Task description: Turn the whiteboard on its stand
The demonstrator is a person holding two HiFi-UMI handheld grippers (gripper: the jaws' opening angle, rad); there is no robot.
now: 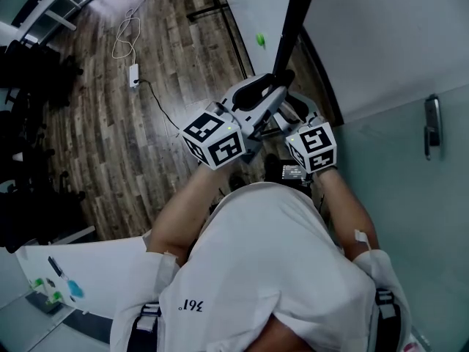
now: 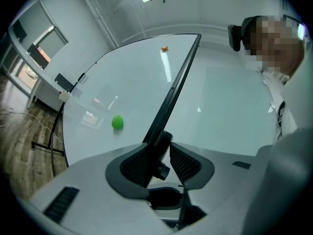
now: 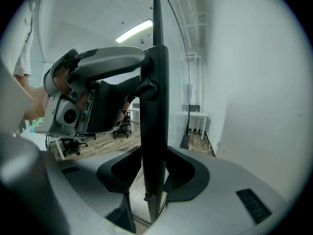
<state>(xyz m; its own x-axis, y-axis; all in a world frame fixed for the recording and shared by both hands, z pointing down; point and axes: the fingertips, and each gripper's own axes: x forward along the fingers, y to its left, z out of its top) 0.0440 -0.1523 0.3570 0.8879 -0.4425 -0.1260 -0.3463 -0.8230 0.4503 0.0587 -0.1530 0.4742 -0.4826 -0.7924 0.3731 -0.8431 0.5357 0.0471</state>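
the large white whiteboard (image 2: 127,82) stands edge-on, its black frame (image 3: 154,58) running between both grippers. the right gripper (image 3: 154,173) is clenched on that frame; the left gripper (image 2: 165,161) only brackets it further along, jaws apart, one pad touching. better to clamp the left too, then swing both together slowly so the board pivots without slipping.

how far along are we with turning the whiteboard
Done: the left gripper and right gripper are both at the dark frame of the whiteboard. In hand: the right gripper's jaws clamp that frame; the left gripper's jaws straddle it, a gap showing beside one pad. Left: the swing itself; whether the board has turned at all cannot be judged here.
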